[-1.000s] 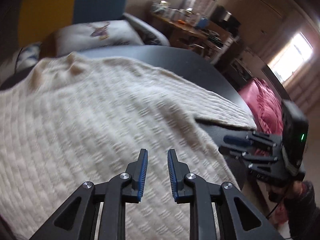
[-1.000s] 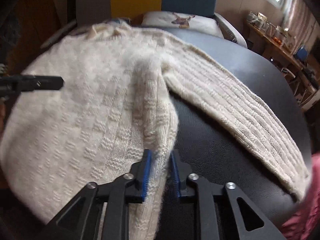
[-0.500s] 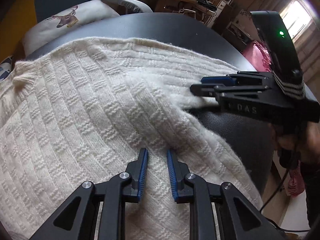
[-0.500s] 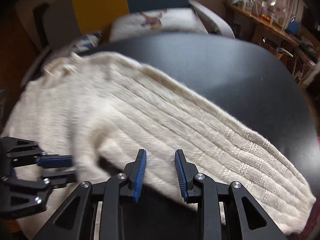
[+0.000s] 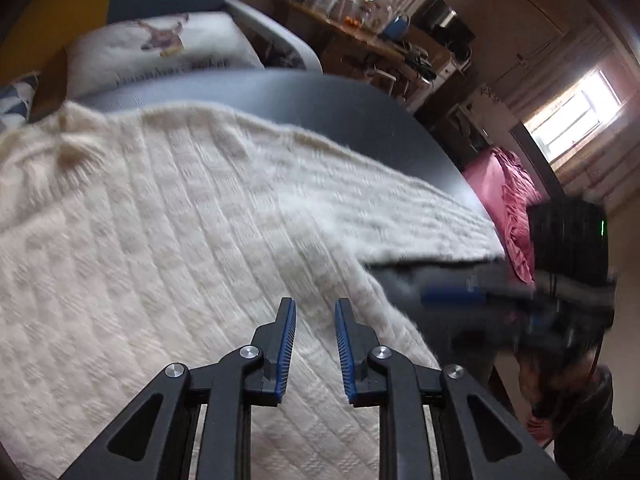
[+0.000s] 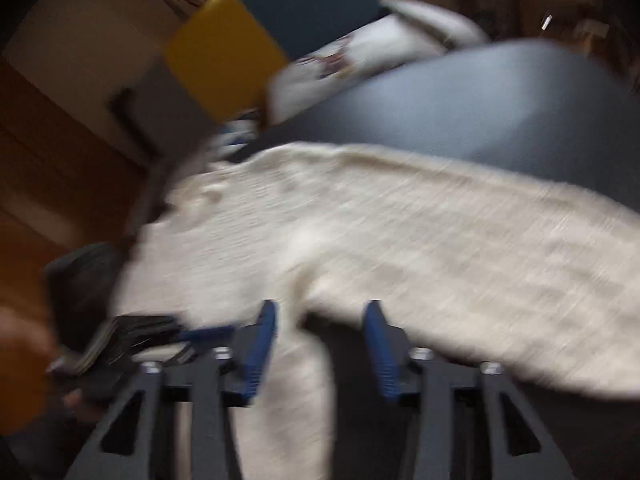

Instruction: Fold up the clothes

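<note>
Since a second ago the right claw (image 6: 322,344) has let go of the sweater's side fold it was pinching; its jaws are opening, with a strip of knit lying between them but not pressed by the pads. That suggests the body fold has been laid down and a new hold is wanted, likely on the sleeve (image 6: 500,280) that stretches off toward the right. Over the same second the left claw (image 5: 315,346) has shifted across the sweater's body while its jaws stay narrowly parted, gripping nothing, hovering just above the fabric. Cream and thick, the sweater (image 5: 180,248) lies spread over the dark, smooth, round-edged bench (image 5: 352,116), its near hem running off the bench's edge. Its knit is fuzzy, with vertical ribs and small basket-weave blocks, soft enough to bunch and slide on the slick top. In the left view the right claw shows blurred at the bench's right edge, beside a pink ruffled cloth (image 5: 508,208). Behind stands a chair with a deer-print cushion (image 5: 160,52).
</note>
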The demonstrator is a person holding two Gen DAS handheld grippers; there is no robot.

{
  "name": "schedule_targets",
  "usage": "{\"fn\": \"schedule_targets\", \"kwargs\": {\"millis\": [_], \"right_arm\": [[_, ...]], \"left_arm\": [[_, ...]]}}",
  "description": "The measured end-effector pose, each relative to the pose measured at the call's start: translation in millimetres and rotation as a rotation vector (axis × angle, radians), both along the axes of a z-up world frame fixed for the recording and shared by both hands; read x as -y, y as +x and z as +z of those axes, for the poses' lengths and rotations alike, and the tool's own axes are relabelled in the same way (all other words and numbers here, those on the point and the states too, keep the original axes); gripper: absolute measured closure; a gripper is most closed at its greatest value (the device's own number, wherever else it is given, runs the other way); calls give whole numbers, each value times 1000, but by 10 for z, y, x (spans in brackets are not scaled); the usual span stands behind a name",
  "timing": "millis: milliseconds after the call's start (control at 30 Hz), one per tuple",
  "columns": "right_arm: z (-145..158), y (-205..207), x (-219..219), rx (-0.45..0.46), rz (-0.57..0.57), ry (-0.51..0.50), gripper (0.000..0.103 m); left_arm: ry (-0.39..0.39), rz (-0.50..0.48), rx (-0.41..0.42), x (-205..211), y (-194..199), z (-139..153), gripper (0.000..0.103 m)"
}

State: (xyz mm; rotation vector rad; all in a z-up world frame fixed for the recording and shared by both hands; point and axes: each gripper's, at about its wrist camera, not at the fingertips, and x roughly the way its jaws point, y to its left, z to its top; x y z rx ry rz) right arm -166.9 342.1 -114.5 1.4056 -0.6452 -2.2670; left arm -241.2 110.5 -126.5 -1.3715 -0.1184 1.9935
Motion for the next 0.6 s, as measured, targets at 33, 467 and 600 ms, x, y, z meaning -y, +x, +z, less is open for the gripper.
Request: {"fn": "schedule_targets", "kwargs": {"millis": [33, 467, 600], "right_arm": [[-34, 105, 51, 17, 26, -34, 29], [-335, 229, 357, 35, 141, -292, 12], [-243, 187, 252, -125, 19, -402, 9]], "left_arm": [[-5, 2, -12, 19, -41, 38, 84], [-222, -335, -59, -881, -339, 132, 84], [-332, -438, -51, -1131, -405, -65, 84]]}}
